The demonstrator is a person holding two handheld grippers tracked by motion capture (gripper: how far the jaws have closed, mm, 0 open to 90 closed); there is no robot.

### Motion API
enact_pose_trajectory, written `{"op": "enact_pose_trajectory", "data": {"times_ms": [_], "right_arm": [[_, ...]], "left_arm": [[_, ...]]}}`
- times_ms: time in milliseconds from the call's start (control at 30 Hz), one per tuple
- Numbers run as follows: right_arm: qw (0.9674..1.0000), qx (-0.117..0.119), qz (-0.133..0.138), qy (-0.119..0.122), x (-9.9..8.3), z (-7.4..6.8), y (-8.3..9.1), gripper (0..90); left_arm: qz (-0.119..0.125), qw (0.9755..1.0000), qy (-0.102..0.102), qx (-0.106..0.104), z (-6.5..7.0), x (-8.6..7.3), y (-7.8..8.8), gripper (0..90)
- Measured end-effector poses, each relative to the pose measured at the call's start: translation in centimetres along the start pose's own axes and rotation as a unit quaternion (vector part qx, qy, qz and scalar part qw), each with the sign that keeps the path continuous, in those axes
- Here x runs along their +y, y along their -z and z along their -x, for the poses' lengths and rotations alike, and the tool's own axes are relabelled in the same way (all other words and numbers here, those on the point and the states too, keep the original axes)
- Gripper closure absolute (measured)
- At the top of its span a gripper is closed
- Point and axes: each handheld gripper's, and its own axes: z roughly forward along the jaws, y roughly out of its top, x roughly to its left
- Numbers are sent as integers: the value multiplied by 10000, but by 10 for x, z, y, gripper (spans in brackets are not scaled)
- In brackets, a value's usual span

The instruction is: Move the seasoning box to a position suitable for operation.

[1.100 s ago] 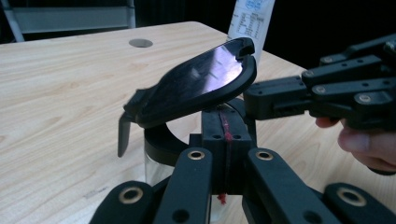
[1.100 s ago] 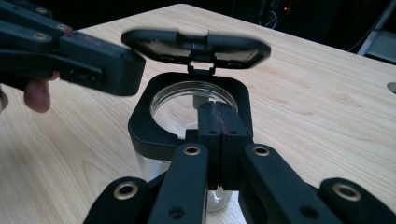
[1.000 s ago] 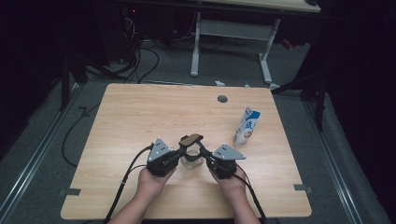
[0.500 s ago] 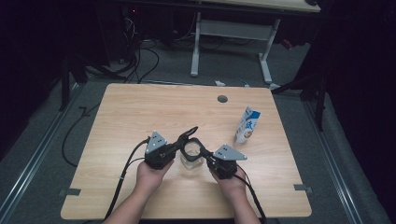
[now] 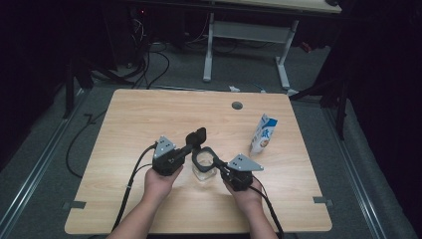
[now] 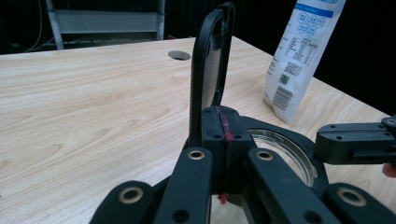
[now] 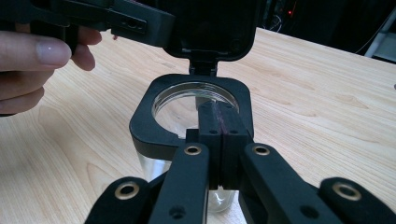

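A: Jar [image 5: 204,169] sits near the table's [image 5: 149,119] front edge, between both hands, its hinged lid [image 5: 196,137] swung up almost vertical on the far side

B: And the grippers?

A: Left gripper [image 5: 186,149] is clamped on the lid's edge. Right gripper [image 5: 217,166] has its jaws pressed together over the black rim [image 7: 140,126], steadying the jar

B: So the lid hinges away from the right hand?

A: Yes; the left hand is the one placed to swing it. The milk carton [image 5: 263,133] stands well apart, right
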Motion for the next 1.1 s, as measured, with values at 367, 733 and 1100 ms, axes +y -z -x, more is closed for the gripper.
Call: {"op": "enact_pose_trajectory", "data": {"times_ms": [367,733,1100], "right_arm": [[10000,30,42,5,-1,1,0,900],[10000,63,68,16,-2,1,0,900],[9999,-67,43,91,-1,-3,1,883]], "left_arm": [[-28,10000,35,65,-2,0,-2,900],[-82,9999,60,121,-2,0,-3,900],[-215,9991,-322,193,-10,-14,27,855]]}}
